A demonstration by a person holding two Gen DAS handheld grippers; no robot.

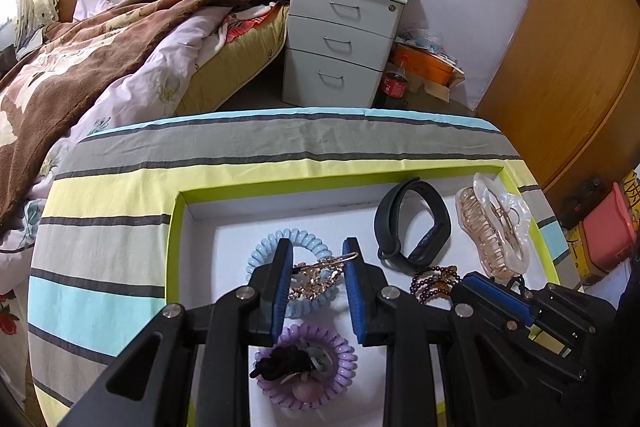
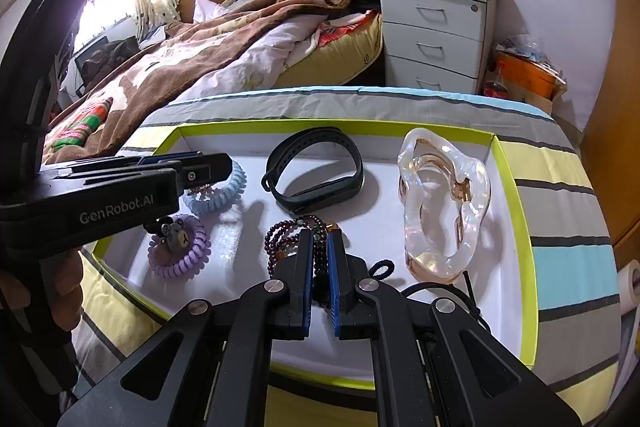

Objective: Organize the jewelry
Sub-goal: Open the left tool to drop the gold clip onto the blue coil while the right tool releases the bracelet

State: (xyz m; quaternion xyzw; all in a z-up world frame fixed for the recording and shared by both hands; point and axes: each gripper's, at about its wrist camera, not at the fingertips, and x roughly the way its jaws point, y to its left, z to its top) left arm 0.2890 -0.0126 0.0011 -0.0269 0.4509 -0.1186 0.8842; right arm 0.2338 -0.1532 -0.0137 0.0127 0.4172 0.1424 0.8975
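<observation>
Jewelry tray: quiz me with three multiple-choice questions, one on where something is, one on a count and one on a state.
1. The black band lies:
A. in the tray
B. on the bed
C. on the nightstand

2. Coil hair ties in the tray:
A. one
B. two
C. four

3. The right gripper is:
A. open
B. shut on the bracelet
C. shut on the band

Key:
1 A, the band rests on the tray's white floor, near its far wall.
2 B, there is a blue tie and a purple tie.
3 B, the gripper's fingers stand close together with the dark beads between them.
</observation>
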